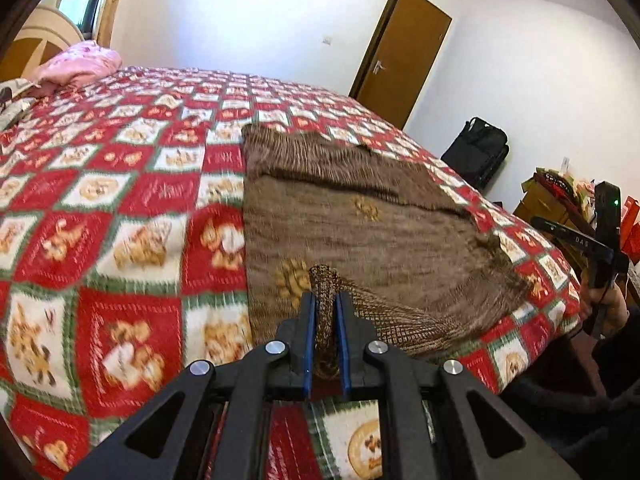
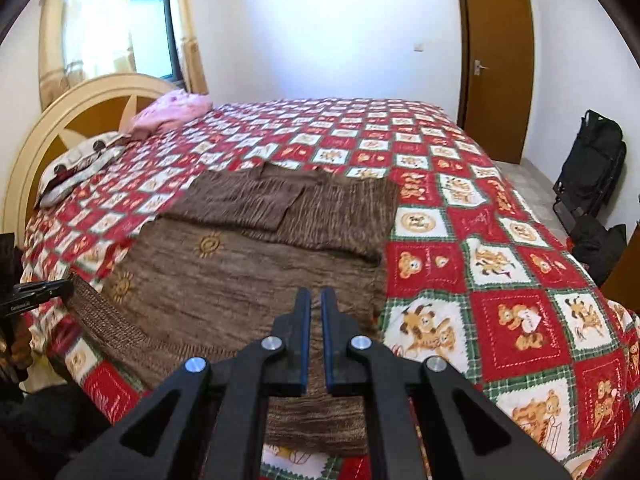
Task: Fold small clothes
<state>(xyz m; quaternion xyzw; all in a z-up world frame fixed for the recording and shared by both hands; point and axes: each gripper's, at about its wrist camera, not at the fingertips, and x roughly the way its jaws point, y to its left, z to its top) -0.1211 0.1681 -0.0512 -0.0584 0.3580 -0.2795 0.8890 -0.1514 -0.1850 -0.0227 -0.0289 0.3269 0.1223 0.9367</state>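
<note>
Brown knit garment (image 1: 360, 220) bunches, ribbed hem (image 1: 326, 304) pinched.

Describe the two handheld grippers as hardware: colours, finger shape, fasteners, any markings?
Both the left gripper and the right gripper are matte black, with flat tapering fingers lined in blue. Angular linkage bars with triangular cut-outs pivot on round silver bolts. From the left view, the right unit shows white lettering and a small green light.
</note>
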